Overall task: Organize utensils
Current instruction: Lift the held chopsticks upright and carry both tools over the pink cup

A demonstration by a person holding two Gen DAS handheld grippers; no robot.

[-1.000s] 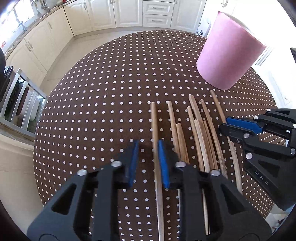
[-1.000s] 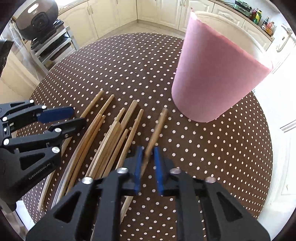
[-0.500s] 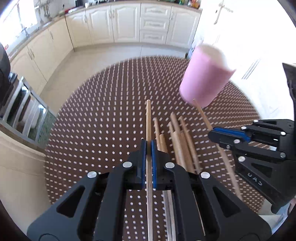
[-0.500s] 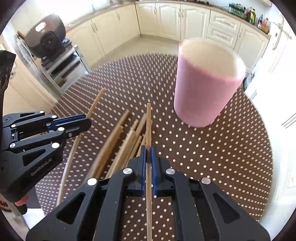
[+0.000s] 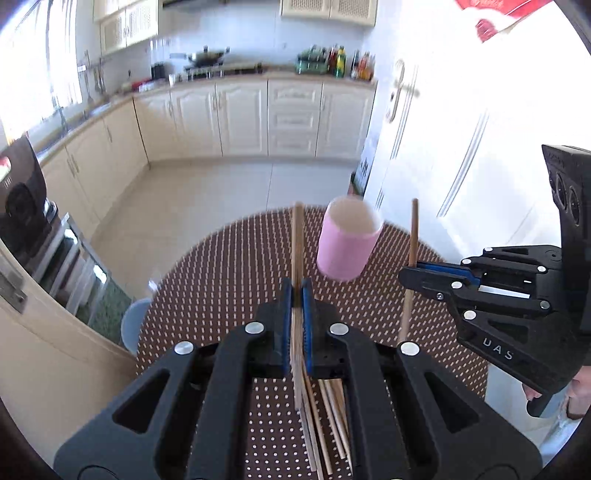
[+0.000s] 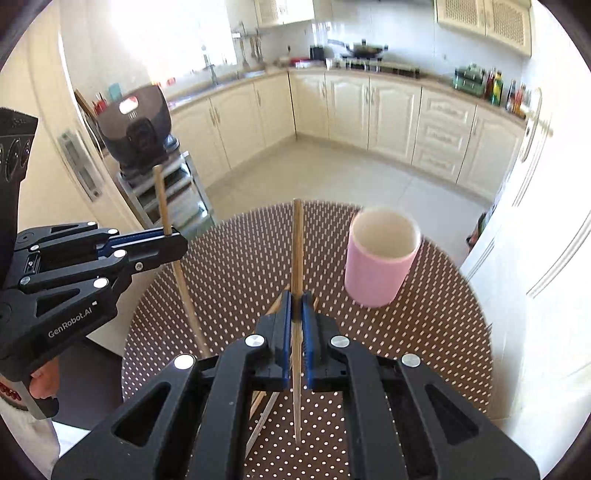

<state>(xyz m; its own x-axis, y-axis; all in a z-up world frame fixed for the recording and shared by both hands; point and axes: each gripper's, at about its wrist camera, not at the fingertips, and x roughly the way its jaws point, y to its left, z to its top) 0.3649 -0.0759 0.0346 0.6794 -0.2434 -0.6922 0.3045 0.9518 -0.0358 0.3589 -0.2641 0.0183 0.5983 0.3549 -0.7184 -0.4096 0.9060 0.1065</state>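
We see a kitchen in bright daylight, strongest from a window (image 5: 33,62) at the left, where the glare washes out detail. Cream cabinets (image 5: 291,118) with panelled doors and drawers run along two walls and meet in a corner, with wall cupboards (image 6: 484,18) above. A wok (image 6: 364,50) sits on the hob, and bottles (image 6: 498,86) stand on the counter. The floor (image 5: 207,195) is pale tile. A white door (image 5: 436,122) with a lever handle stands at the right. A dark appliance (image 6: 136,125) rests on a metal rack (image 6: 177,192). The round worktop (image 6: 424,332) wears a brown, white-dotted cloth.
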